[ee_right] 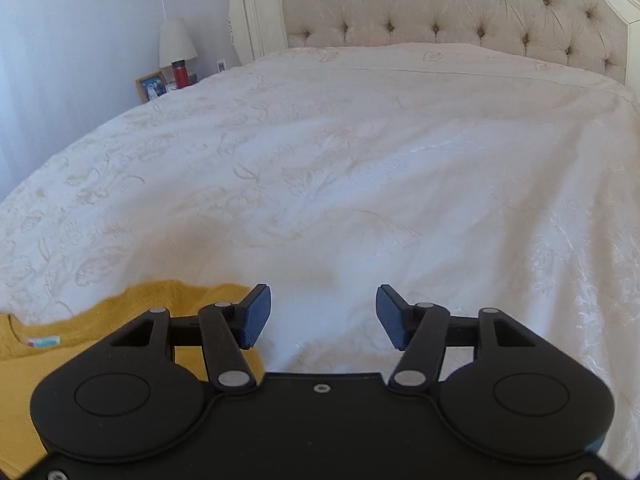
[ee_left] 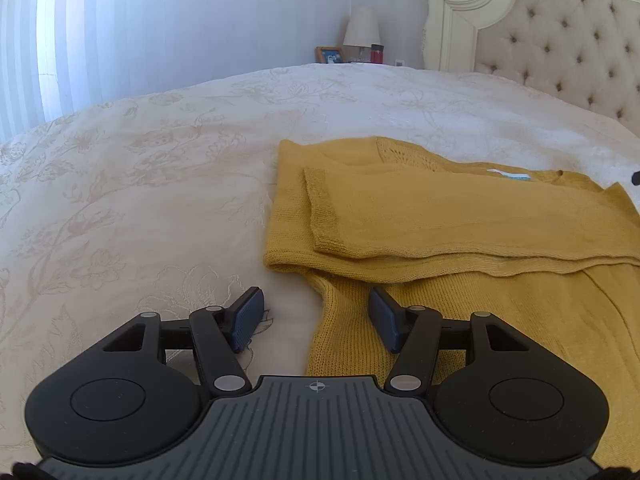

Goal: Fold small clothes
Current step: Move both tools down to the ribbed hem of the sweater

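Note:
A mustard-yellow knit sweater point(ee_left: 460, 216) lies flat on the bed, with a sleeve point(ee_left: 400, 208) folded across its body and a white-and-teal neck label point(ee_left: 514, 176) showing. My left gripper point(ee_left: 316, 318) is open just above the sweater's near left edge; the edge runs between its blue pads, which do not press on it. In the right wrist view the sweater point(ee_right: 132, 308) fills the lower left corner, with the label point(ee_right: 44, 341) visible. My right gripper point(ee_right: 323, 316) is open over bare bedspread, just right of the sweater, with nothing between its fingers.
The cream floral bedspread point(ee_right: 360, 160) covers the whole bed. A tufted headboard point(ee_right: 460, 4) stands at the far end. A nightstand beside it holds a lamp point(ee_right: 176, 42), a red bottle point(ee_right: 181, 74) and a picture frame point(ee_right: 152, 85). Pale curtains point(ee_left: 60, 40) hang at the left.

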Motion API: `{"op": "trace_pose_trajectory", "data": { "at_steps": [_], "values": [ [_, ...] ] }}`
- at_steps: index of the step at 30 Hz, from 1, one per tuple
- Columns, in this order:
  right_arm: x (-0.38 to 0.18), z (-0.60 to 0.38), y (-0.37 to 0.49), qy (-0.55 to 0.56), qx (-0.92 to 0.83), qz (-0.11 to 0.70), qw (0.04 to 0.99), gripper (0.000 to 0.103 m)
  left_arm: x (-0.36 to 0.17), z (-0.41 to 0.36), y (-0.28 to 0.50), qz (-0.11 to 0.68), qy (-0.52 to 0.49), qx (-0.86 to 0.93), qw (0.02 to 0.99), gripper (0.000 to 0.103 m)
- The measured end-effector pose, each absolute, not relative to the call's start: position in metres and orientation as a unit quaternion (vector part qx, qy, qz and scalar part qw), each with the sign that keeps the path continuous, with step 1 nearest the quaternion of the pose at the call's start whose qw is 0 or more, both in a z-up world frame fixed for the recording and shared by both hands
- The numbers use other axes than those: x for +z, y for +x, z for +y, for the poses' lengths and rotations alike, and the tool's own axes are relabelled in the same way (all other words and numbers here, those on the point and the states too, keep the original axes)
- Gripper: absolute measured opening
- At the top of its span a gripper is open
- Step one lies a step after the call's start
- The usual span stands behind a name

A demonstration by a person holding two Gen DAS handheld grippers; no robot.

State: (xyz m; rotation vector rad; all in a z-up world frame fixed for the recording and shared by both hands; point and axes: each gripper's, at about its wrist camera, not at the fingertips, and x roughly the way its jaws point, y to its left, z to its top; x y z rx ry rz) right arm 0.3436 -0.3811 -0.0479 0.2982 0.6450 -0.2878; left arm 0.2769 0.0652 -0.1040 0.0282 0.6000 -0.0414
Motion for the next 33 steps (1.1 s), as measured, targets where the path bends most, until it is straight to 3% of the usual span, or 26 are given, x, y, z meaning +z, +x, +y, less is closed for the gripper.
{"op": "trace_pose_trajectory", "data": {
  "at_steps": [5,12,22,25,30,33],
  "values": [
    [-0.045,-0.360,0.378,0.138,-0.121,0.340,0.922,0.064,-0.104,0.065,0.277,0.296,0.014,-0.020,0.955,0.057],
    [-0.083,-0.371,0.388,0.101,-0.185,0.429,0.878,0.064,-0.104,0.064,0.276,0.296,0.015,-0.020,0.955,0.057],
    [-0.052,-0.378,0.330,0.127,-0.135,0.314,0.931,0.068,-0.104,0.064,0.277,0.297,0.016,-0.019,0.955,0.057],
    [-0.049,-0.365,0.321,0.125,-0.090,0.320,0.935,0.069,-0.104,0.064,0.276,0.297,0.016,-0.019,0.955,0.057],
    [-0.080,-0.353,0.325,0.087,-0.081,0.400,0.909,0.069,-0.104,0.063,0.278,0.299,0.020,-0.017,0.954,0.057],
    [-0.089,-0.367,0.311,0.145,-0.106,0.390,0.903,0.067,-0.104,0.063,0.279,0.302,0.021,-0.018,0.953,0.058]
  ]
}}
